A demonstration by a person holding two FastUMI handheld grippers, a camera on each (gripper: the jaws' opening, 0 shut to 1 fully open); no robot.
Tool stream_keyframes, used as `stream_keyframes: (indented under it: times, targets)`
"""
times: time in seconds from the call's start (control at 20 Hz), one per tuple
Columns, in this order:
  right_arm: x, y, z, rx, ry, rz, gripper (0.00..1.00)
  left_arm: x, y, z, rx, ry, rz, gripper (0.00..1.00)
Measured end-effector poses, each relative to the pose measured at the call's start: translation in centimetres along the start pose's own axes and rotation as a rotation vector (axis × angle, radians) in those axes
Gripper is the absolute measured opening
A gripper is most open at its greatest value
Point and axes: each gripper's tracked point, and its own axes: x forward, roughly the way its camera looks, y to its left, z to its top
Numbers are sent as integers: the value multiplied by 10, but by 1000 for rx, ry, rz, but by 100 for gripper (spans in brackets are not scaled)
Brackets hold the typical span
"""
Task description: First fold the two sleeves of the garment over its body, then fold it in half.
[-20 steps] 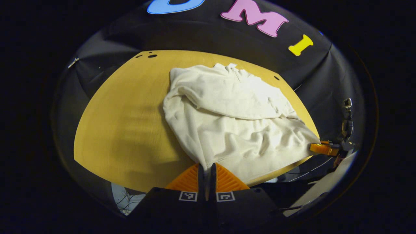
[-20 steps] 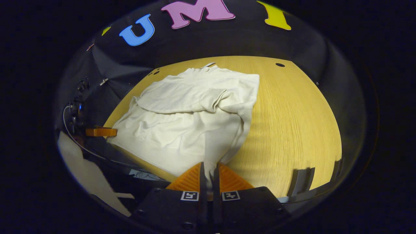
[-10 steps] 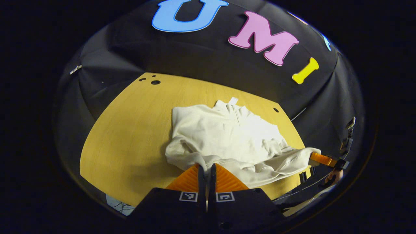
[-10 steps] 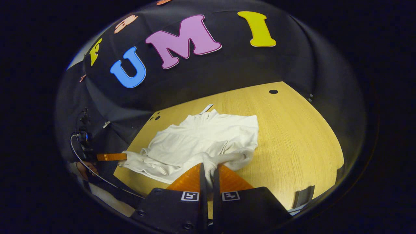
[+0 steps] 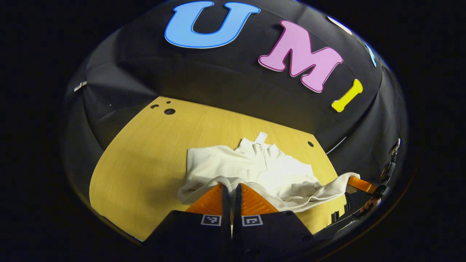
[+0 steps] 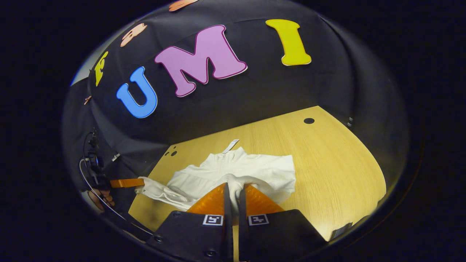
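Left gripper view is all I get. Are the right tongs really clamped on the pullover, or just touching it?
Observer: Clamped. In the right gripper view the right tongs are closed on the cream pullover, its hem pinched between their orange fingers.
Operator: How does that hem run across to my side?
Observer: From there it stretches as a raised band from the right tongs over to the left tongs, which grip its other end.
Operator: Any room past the pullover on the right?
Observer: Yes, a wide stretch of wooden table lies beyond the pullover's right-hand edge.
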Motion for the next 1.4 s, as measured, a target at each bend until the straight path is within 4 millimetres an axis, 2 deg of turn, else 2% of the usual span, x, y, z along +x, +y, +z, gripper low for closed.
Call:
stream_keyframes:
  times: [0.35, 0.7, 0.8, 1.1, 1.35, 1.4]
  targets:
    - [46, -21, 18, 25, -26, -68, 10, 47, 5, 30, -17, -10, 15, 6]
    - [96, -46, 14, 0, 10, -126, 10, 95, 18, 39, -45, 0, 26, 6]
    - [111, -53, 10, -17, 30, -150, 10, 116, 20, 44, -26, 1, 32, 6]
    - [156, -73, -6, -12, 86, -202, 10, 166, 28, 37, 73, 60, 75, 6]
    - [188, -87, -35, -29, 165, -237, 10, 193, 43, 19, 56, 117, 114, 6]
    - [193, -89, -40, -32, 178, -241, 10, 196, 46, 15, 46, 131, 121, 2]
